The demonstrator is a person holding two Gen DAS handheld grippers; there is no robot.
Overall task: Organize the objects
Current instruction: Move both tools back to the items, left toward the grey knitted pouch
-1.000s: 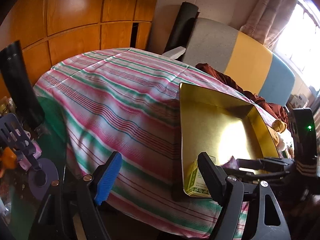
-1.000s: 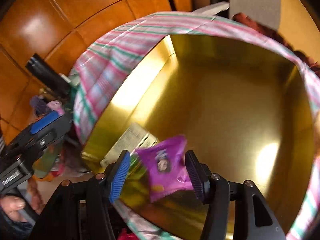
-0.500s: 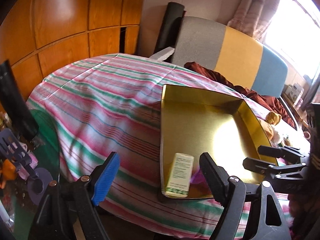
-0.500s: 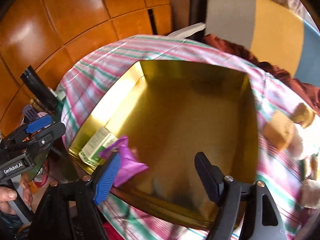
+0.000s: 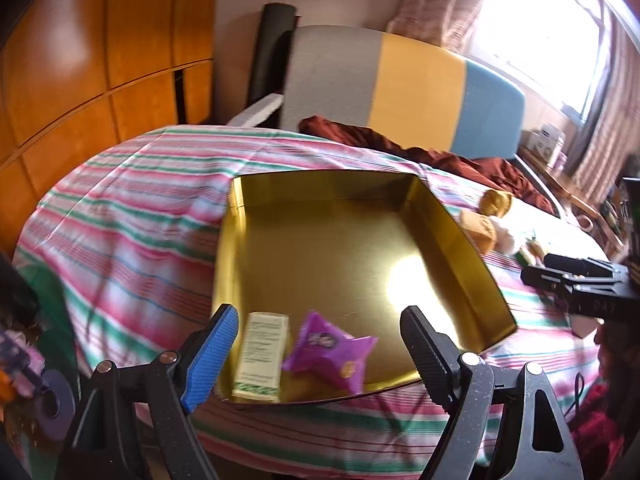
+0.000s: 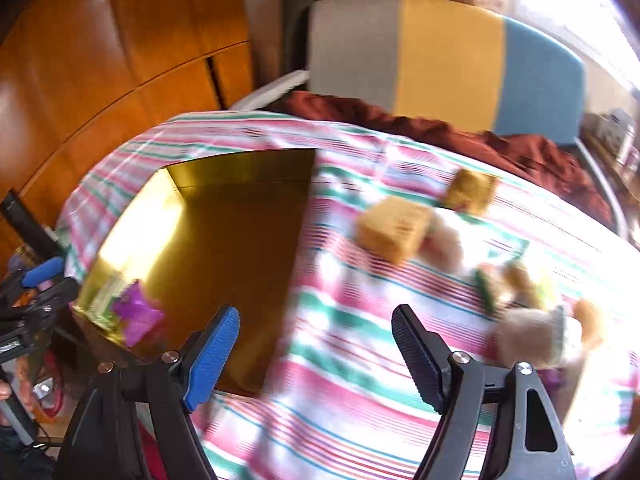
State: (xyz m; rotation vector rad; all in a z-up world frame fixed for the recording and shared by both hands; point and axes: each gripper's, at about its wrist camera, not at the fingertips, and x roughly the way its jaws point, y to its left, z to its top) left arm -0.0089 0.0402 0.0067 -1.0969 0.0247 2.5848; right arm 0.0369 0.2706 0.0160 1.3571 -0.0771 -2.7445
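— While both tools stand with jaws apart and empty, the right gripper (image 6: 316, 356) having just let go, the purple packet (image 5: 329, 347) lies in the gold tray (image 5: 448, 224) beside the pale box (image 5: 262, 354).
— Risk?
— Those blurred items (image 6: 394, 232) on the striped cloth (image 5: 120, 216) sit crowded together; a grab could nudge neighbours. I can't identify them.

The purple packet (image 5: 328, 350), formerly between the pads of the right gripper (image 6: 316, 356), now lies on the floor of the gold tray (image 5: 460, 248) in its near left corner, touching the pale carton (image 5: 262, 354). The right gripper's jaws have just been opening, nothing is between them, and its view has swung from the tray interior to the striped cloth (image 6: 352, 360) on the right. The left gripper (image 5: 318, 354) has shifted so that the tray's near left corner now sits between its fingers.
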